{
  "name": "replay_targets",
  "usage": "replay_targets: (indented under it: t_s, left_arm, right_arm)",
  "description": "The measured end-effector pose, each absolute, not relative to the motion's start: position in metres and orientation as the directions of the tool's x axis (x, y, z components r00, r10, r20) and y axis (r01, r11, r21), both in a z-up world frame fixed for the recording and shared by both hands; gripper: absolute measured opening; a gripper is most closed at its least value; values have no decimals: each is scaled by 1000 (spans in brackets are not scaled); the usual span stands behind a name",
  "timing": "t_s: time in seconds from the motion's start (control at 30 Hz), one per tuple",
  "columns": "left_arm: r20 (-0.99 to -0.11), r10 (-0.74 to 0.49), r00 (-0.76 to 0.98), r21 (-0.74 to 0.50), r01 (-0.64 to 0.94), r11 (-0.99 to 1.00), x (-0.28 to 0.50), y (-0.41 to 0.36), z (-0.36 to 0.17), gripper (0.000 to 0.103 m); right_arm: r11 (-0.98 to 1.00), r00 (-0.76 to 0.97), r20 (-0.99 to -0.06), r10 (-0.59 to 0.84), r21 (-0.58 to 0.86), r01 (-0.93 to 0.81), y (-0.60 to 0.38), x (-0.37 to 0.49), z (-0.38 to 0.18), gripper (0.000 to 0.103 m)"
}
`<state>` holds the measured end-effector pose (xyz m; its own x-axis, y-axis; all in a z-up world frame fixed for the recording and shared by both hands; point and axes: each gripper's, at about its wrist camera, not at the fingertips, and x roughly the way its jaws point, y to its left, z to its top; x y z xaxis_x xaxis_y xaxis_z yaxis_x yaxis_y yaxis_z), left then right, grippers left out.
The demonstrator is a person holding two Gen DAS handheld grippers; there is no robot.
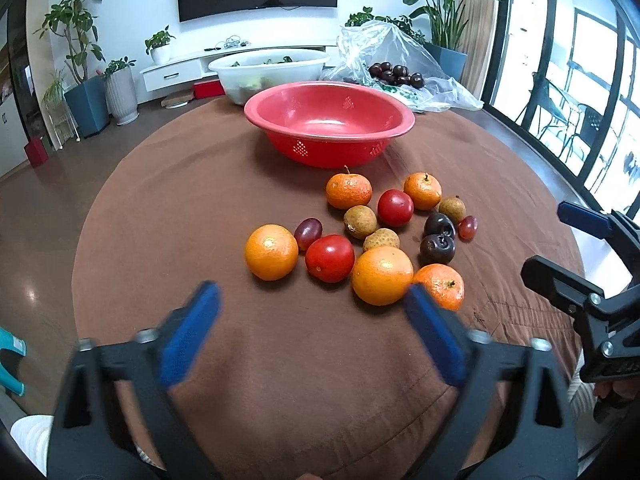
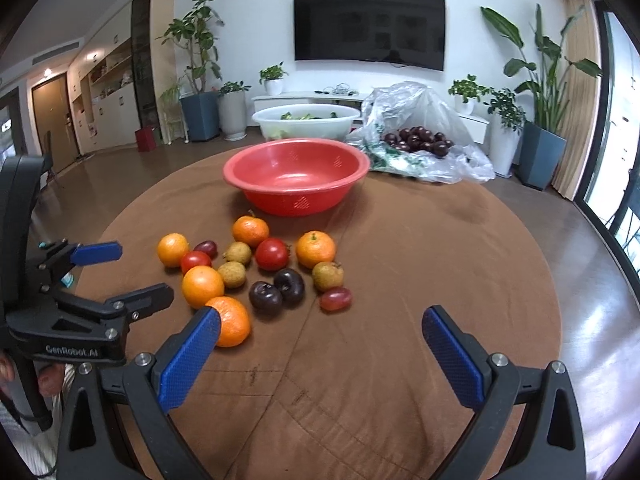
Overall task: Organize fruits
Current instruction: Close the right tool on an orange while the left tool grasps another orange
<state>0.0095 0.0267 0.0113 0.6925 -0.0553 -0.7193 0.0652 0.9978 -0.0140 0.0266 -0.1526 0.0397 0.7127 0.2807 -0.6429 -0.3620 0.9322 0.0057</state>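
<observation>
A loose cluster of fruit lies on the brown tablecloth (image 1: 200, 208): oranges (image 1: 382, 276), mandarins (image 1: 349, 191), red tomatoes (image 1: 330, 258), brown longans (image 1: 360, 222), two dark plums (image 1: 437, 249) and red grapes (image 1: 308, 233). Behind them stands an empty red colander bowl (image 1: 320, 148). My left gripper (image 1: 312, 296) is open just short of the nearest tomato and orange, holding nothing. My right gripper (image 2: 320, 318) is open over bare cloth to the right of a mandarin (image 2: 232, 322), whose edge its left finger overlaps. Each gripper shows in the other's view: the left gripper (image 2: 146, 270) and the right gripper (image 1: 542, 236).
At the far side of the table stand a white basin of greens (image 1: 236, 80) and a clear plastic bag (image 1: 400, 48) with dark plums (image 1: 396, 74) on it. The round table drops off to wooden floor on all sides; potted plants and a TV line the wall.
</observation>
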Motion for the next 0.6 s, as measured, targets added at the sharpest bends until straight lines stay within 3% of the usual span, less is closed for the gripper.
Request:
replay_targets:
  t_s: [0.17, 0.6]
  left_arm:
    - [-753, -100, 651, -44, 102, 994, 14, 27, 3, 59]
    - [-745, -114, 658, -67, 96, 993, 16, 39, 8, 59]
  right_arm:
    - [917, 681, -658, 322, 36, -398, -148, 30, 33, 82]
    - [846, 605, -695, 388, 7, -533, -104, 28, 19, 78]
